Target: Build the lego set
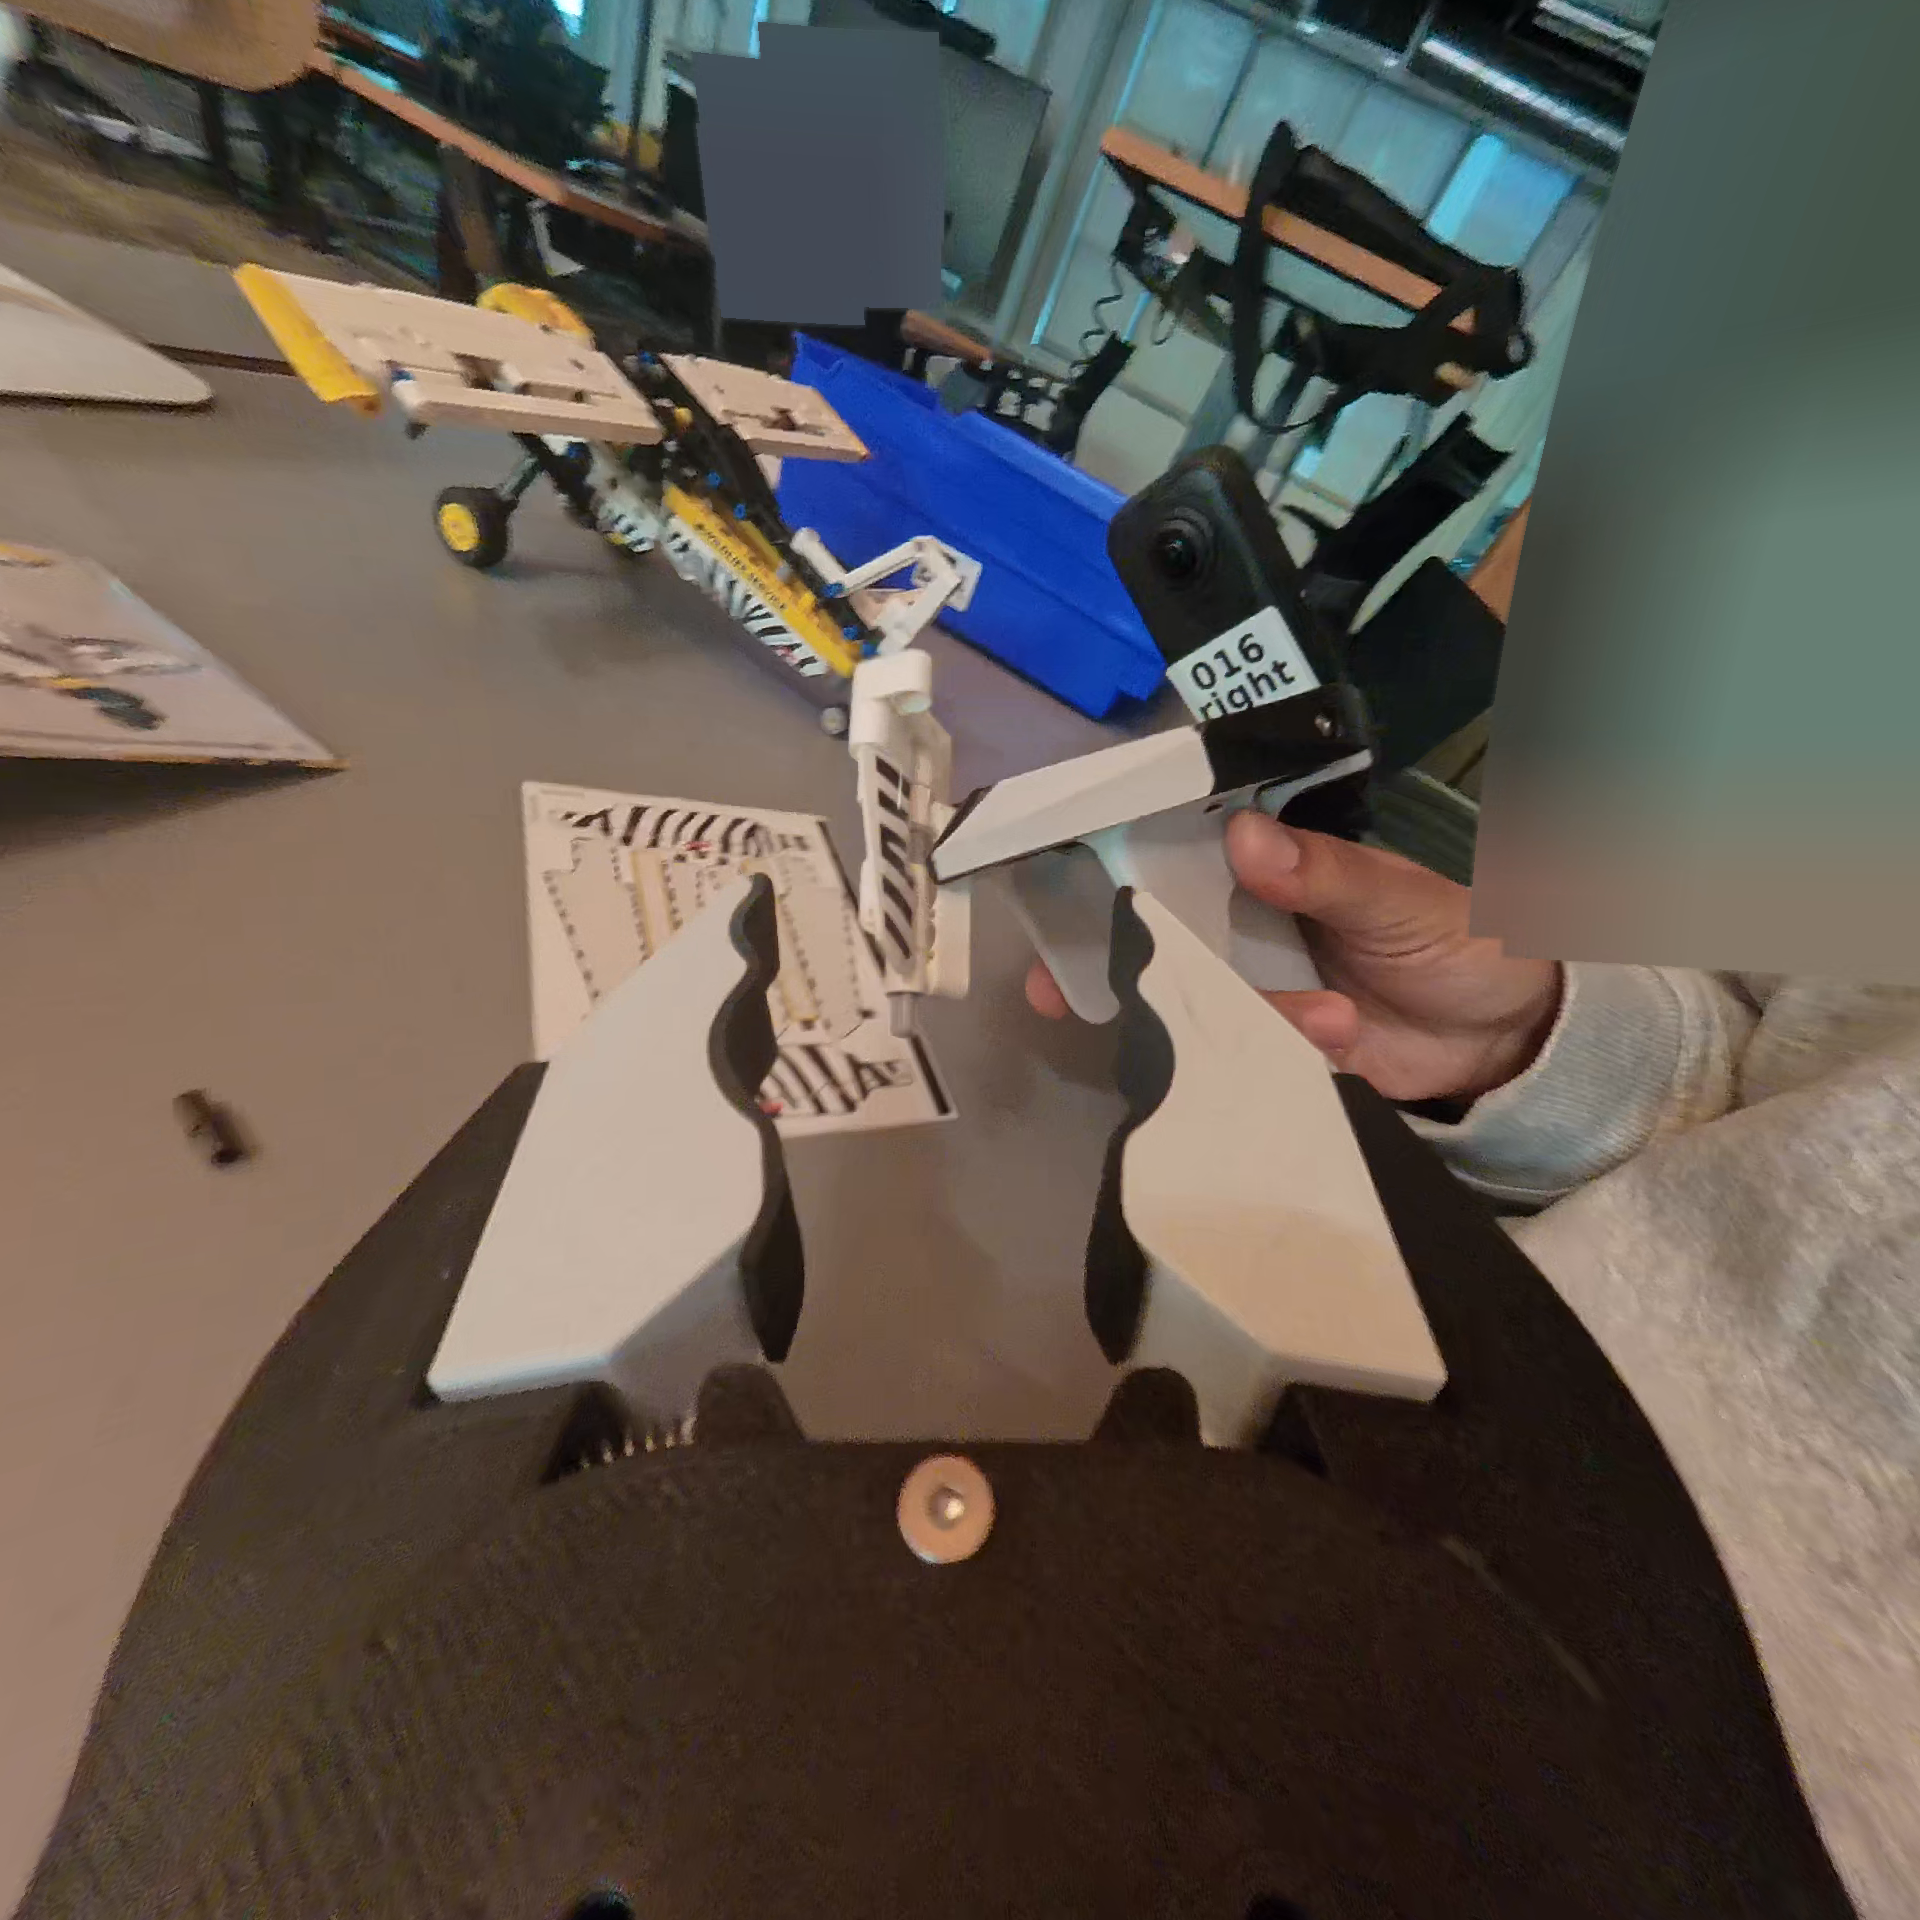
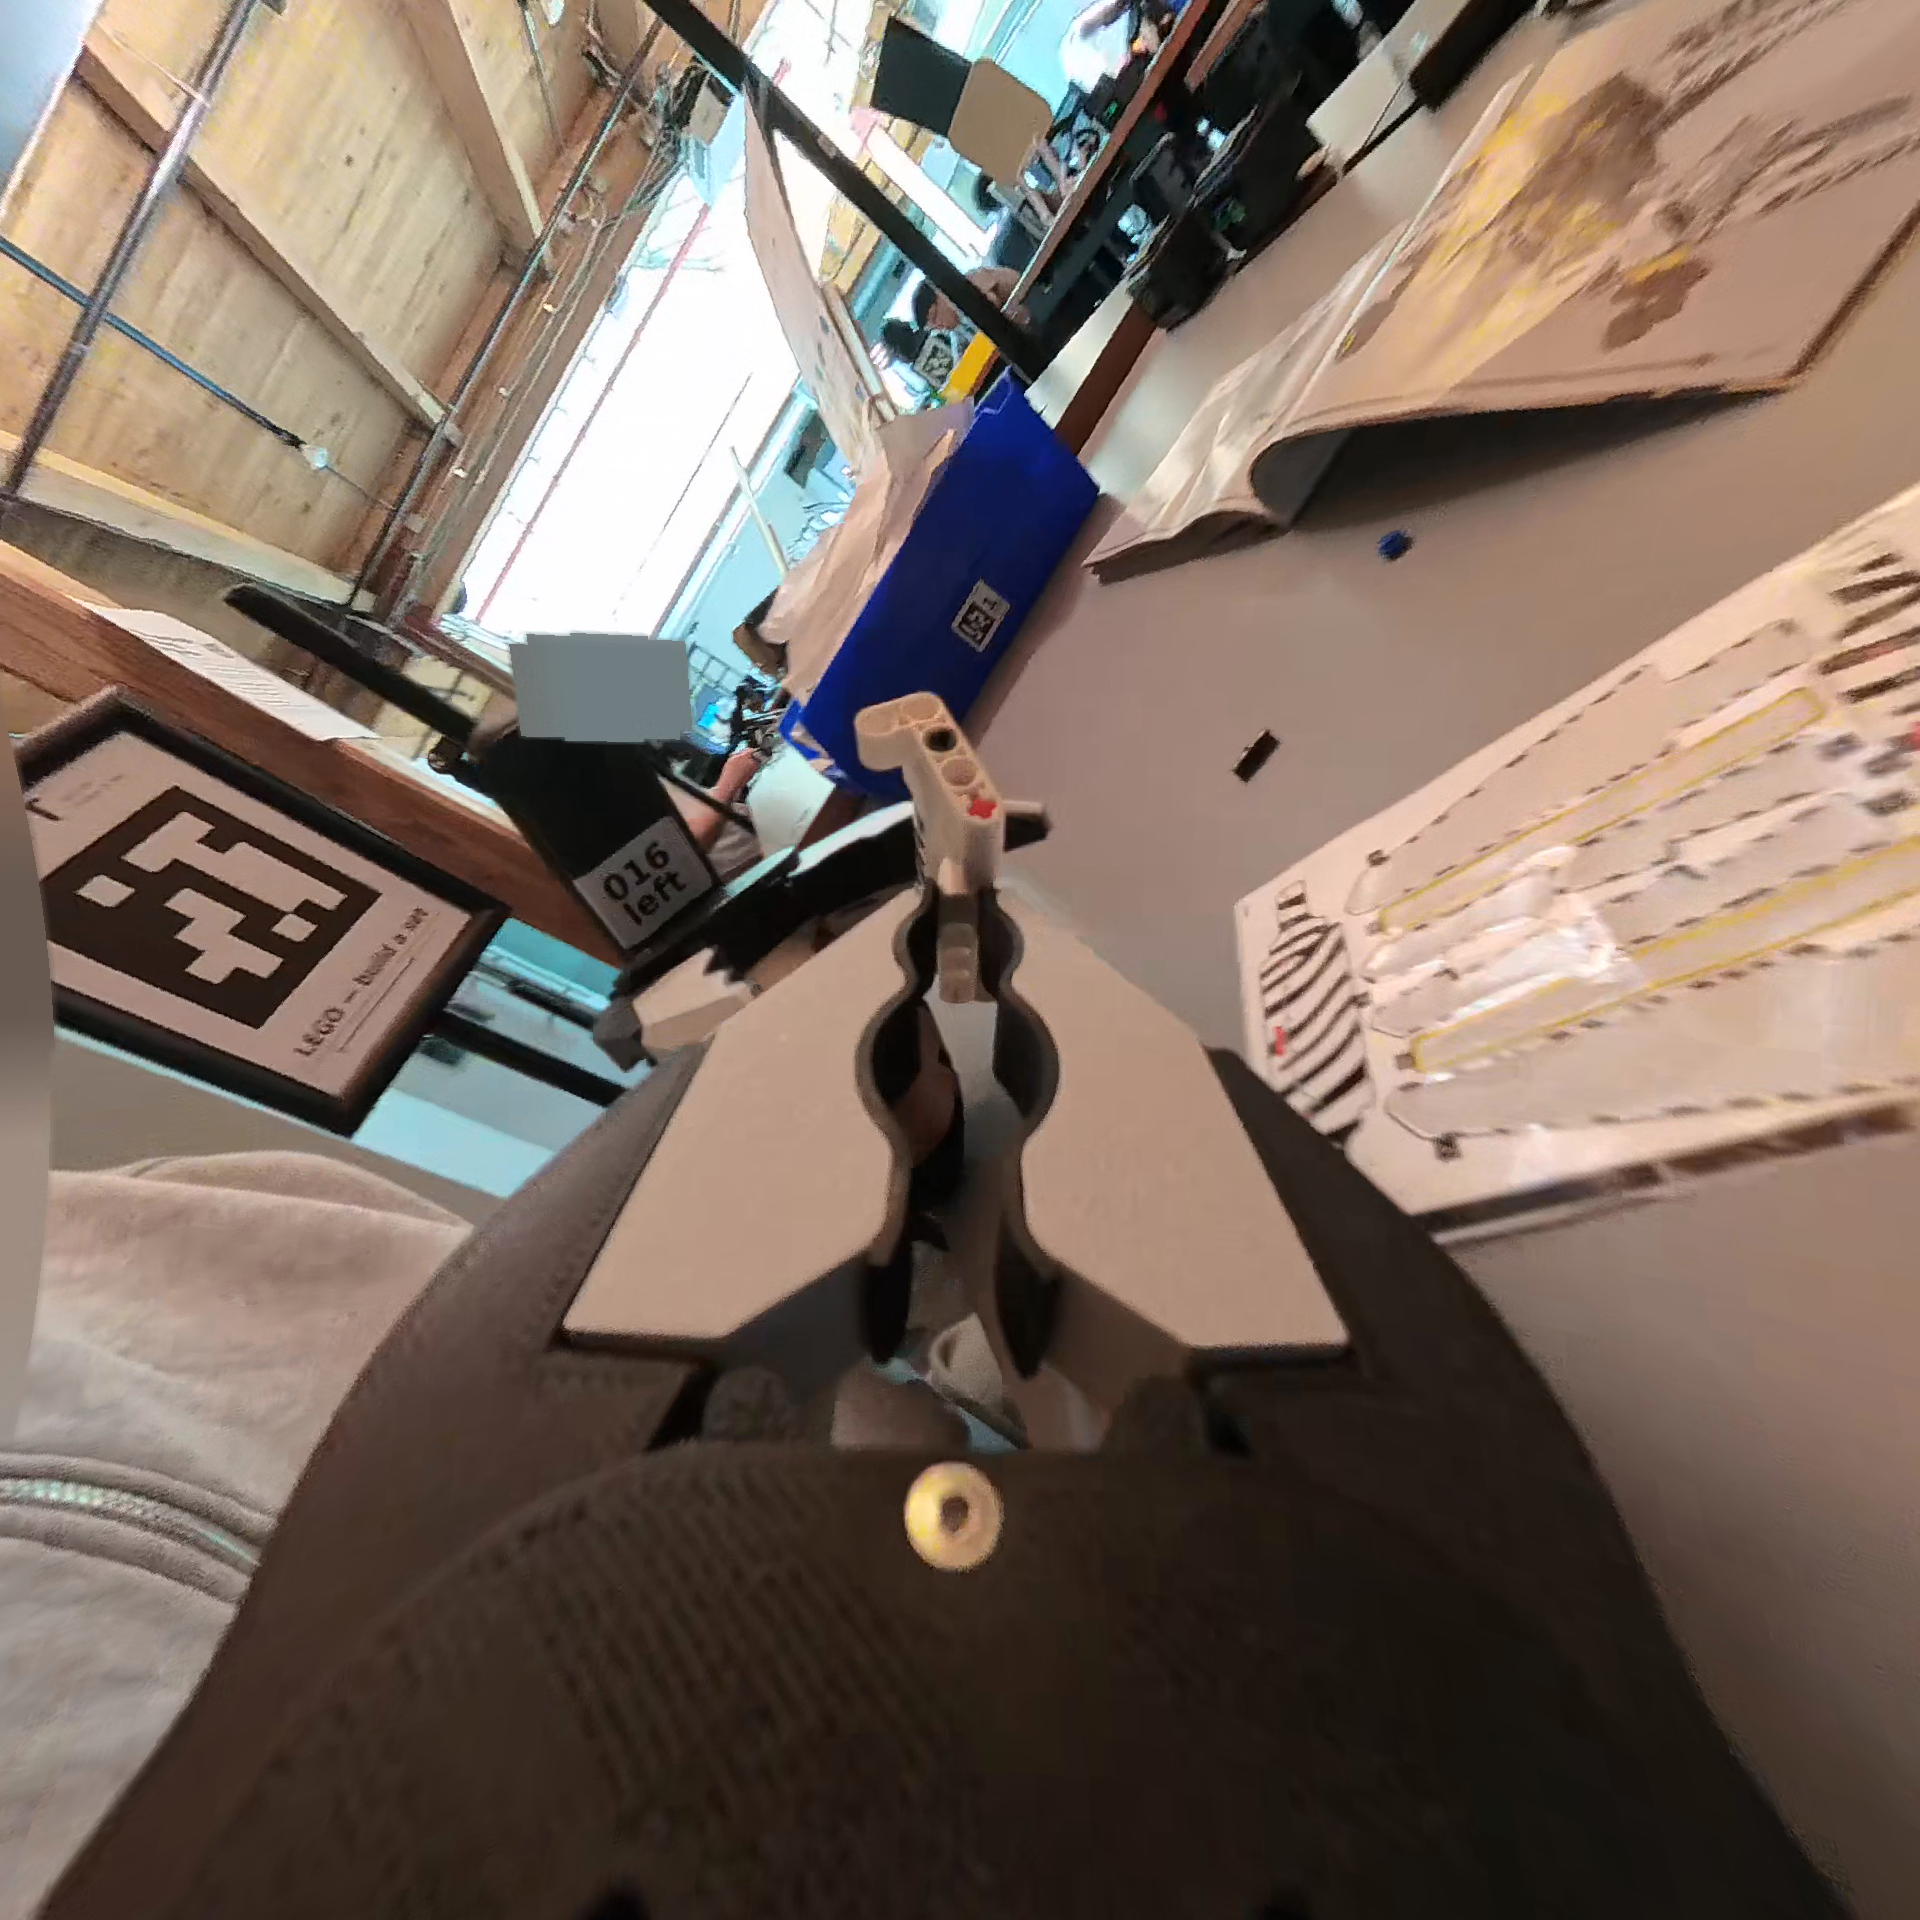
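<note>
Claw work sits at the centre here: the right claw is clenched on a small white lego sub-assembly, pinching its grey axle end so that the striped beam and its white angled connector stick out clear of the fingertips. Held that way, the free end stays exposed, presumably so another piece can be pushed on, or so it can be carried to the model. In the left wrist view a hand grips the right tool's handle and holds the piece up off the surface.

The left claw is released, jaws spread wide with nothing between them, hovering near the piece and pointed at it; my guess is it is poised to steady or take it.

Under the held piece lies the sticker sheet, flat and within easy reach, several stickers apparently already peeled away. Farther out stands the partly built plane model, yellow with zebra striping, on its wheels, well apart from the claws. Behind it rests a blue bin. An open instruction booklet lies beyond the sheet, and a small dark pin sits loose at the left.
</note>
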